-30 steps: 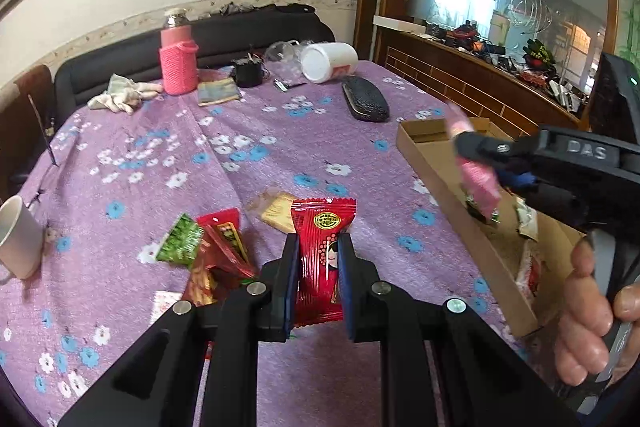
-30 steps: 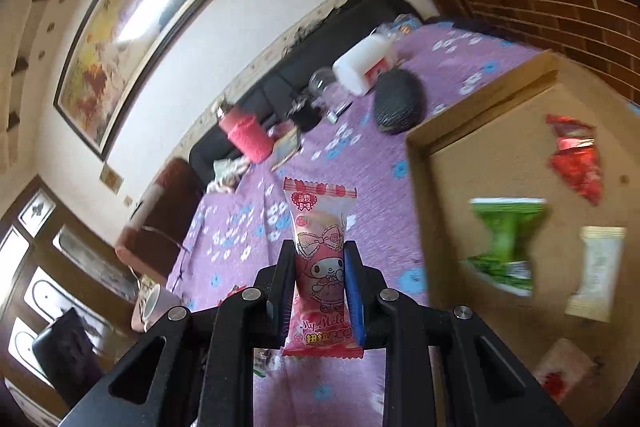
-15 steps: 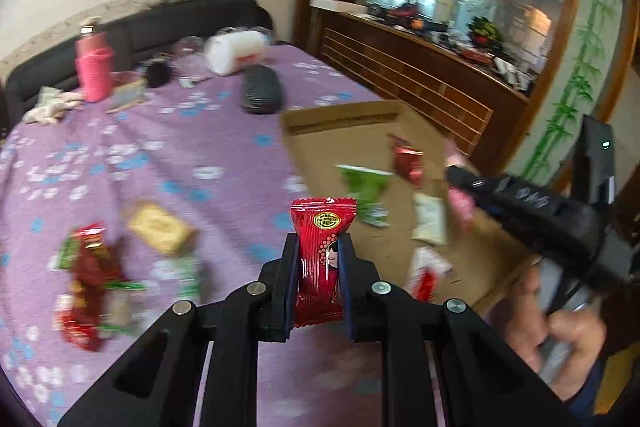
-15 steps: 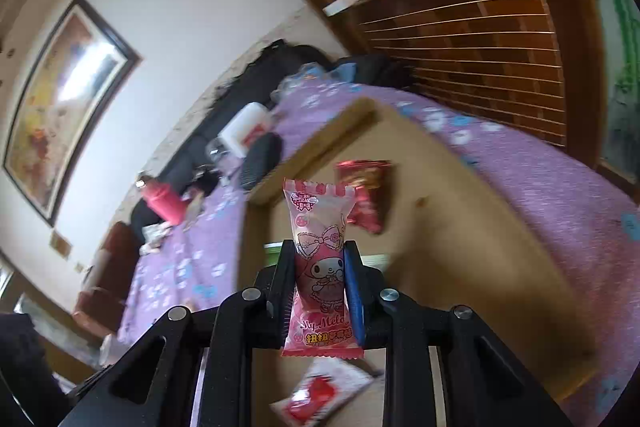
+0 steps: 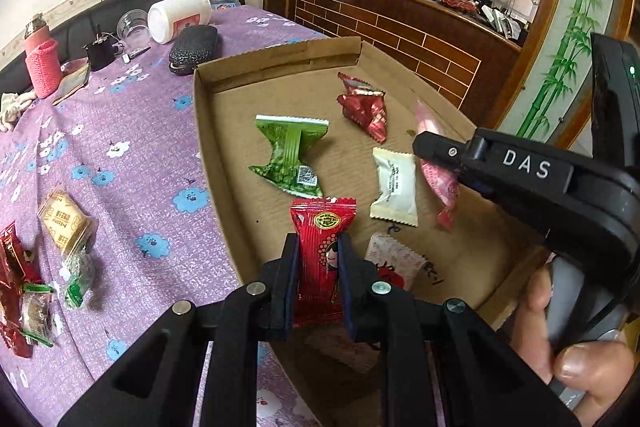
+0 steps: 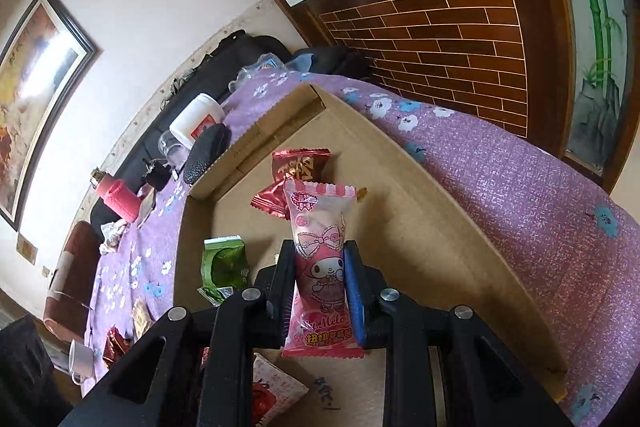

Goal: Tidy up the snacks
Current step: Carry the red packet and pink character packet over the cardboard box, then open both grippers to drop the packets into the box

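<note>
Both grippers now over box [image 5: 280,61], "DAS" label [image 5: 526,163]

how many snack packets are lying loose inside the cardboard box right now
4: green packet on the left, dark red packet at the back, white packet centre, red-and-white packet nearest. Grippers may hide more.

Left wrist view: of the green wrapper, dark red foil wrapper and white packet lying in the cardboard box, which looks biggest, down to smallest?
1. Green wrapper
2. Dark red foil wrapper and white packet: look alike, and the red one lies farther off, so unranked.
</note>
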{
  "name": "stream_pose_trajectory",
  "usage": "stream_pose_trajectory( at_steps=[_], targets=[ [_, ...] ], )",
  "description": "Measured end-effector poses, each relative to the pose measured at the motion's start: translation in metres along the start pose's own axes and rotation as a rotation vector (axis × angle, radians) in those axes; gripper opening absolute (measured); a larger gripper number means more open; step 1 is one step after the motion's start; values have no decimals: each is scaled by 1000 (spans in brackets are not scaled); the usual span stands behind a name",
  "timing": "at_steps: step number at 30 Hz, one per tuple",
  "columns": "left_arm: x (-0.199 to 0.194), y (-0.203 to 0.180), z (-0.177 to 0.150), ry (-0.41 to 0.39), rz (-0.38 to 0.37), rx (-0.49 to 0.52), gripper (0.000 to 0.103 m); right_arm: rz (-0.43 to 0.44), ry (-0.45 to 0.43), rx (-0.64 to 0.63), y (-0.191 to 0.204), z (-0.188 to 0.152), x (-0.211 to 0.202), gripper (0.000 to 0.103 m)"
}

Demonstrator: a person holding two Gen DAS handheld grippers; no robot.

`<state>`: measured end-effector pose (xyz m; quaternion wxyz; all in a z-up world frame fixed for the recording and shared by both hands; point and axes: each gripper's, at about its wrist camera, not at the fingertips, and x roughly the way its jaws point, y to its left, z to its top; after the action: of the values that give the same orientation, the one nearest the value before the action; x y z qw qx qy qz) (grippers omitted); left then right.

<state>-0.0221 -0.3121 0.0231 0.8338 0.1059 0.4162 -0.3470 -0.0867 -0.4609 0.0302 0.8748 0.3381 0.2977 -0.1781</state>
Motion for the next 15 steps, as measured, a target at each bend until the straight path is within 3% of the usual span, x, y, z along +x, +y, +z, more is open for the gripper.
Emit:
stream_pose_trajectory(
  at_steps=[9,15],
  targets=[
    [-3,-8,-4,-27,12,55,17,-15,8,-15,3,-3,1,27],
    [-9,-12,-5,-54,11,73,23,-23,-18,-27,7,-4,-4,37]
  ],
)
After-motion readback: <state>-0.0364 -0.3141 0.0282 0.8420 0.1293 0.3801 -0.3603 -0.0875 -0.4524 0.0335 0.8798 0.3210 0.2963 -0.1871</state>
